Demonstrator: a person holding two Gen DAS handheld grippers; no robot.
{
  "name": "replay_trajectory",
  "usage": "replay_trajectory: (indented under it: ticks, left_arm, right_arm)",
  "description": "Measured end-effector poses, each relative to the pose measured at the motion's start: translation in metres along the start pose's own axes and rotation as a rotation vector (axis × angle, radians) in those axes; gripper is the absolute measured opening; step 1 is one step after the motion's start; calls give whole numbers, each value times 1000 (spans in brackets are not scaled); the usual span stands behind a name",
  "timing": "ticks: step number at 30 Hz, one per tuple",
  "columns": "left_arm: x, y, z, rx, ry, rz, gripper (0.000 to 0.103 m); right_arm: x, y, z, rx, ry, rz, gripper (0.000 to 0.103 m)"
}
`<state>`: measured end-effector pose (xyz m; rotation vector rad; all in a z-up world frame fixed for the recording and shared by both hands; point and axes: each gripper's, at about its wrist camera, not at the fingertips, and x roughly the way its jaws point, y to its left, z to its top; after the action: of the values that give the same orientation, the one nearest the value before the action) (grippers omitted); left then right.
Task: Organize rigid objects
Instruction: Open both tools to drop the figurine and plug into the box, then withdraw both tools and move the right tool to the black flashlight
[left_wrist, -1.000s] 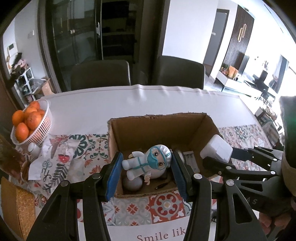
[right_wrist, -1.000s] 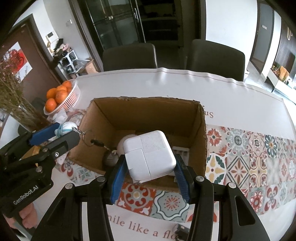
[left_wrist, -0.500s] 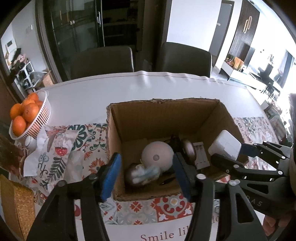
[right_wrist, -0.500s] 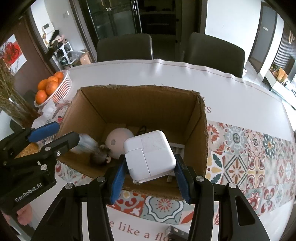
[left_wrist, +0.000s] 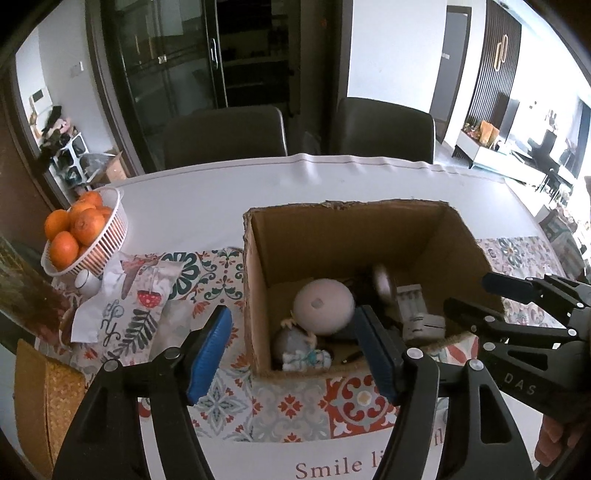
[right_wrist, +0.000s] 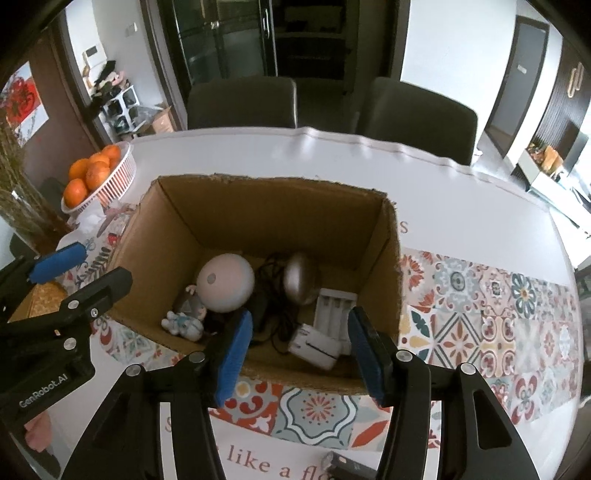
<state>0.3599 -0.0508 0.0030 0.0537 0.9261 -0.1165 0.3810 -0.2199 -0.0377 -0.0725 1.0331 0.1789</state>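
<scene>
At the far left stands one white slatted plastic basket (left_wrist: 110, 236) holding at least five oranges (left_wrist: 86, 225), with a small white round jar (left_wrist: 85, 282) touching its base and a crumpled printed paper wrapper (left_wrist: 129, 295) just beside that on the patterned tile-print table runner (right_wrist: 480, 314).

The left gripper (left_wrist: 293, 347) hangs over the near left corner of the one open brown cardboard box (right_wrist: 266, 206), its two blue-padded fingers (left_wrist: 208, 349) spread wide with nothing between them.

Inside the box, from left to right, lie:
- one small figurine in a white and teal suit (right_wrist: 184, 325), on its side against the near left wall;
- one pale pink ball-shaped object with a small round spot (right_wrist: 225, 282), touching the figurine's head;
- one tangle of black cable (right_wrist: 273, 314) in the middle;
- one metallic egg-shaped object (right_wrist: 300, 283) towards the back;
- one white battery charger with three slots (right_wrist: 334, 308);
- one white square power adapter (right_wrist: 314, 345), blurred, lying tilted at the near wall just in front of the charger.

The right gripper (right_wrist: 301, 354) hovers above the near right part of the box, directly over the adapter, jaws parted and empty, clear of the adapter.

Two dark upholstered chairs (right_wrist: 242, 103) stand behind the white table (right_wrist: 258, 155). One small dark object (right_wrist: 347, 467) lies at the table's near edge; what it is cannot be told.
</scene>
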Motion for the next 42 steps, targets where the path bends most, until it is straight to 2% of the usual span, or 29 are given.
replay_trajectory:
  ticks: [8,14,21,22,24,27,37,42]
  left_arm:
    - [-31,-12,-27,15,-51,-15,72]
    - [-49,-25,-47,55,-98,33,75]
    - [-59,-38,-70,76,-130,52,83]
    - [-60,-39,-73,77,-134,56,85]
    - [-62,-42,-79,81,-147,71,91]
    - [-64,-47,-88,97,-167,92,95]
    - [-56,-53,-113,100,-162,139,100]
    - [-47,-53,-128,79,-130,127,102]
  right_arm:
    - [-31,-4,-28,40,-78,-7,55]
    - [-47,-8,-53,57,-105,-22,55]
    - [-57,-15,-84,93,-124,-48,56]
    - [-57,-16,-88,97,-126,-51,57]
    - [-58,-19,-96,112,-128,-65,66]
    - [-60,-22,-108,135,-143,-92,72]
    - [-55,-32,-140,221,-141,-138,79]
    - [-53,-32,-154,248,-156,-142,81]
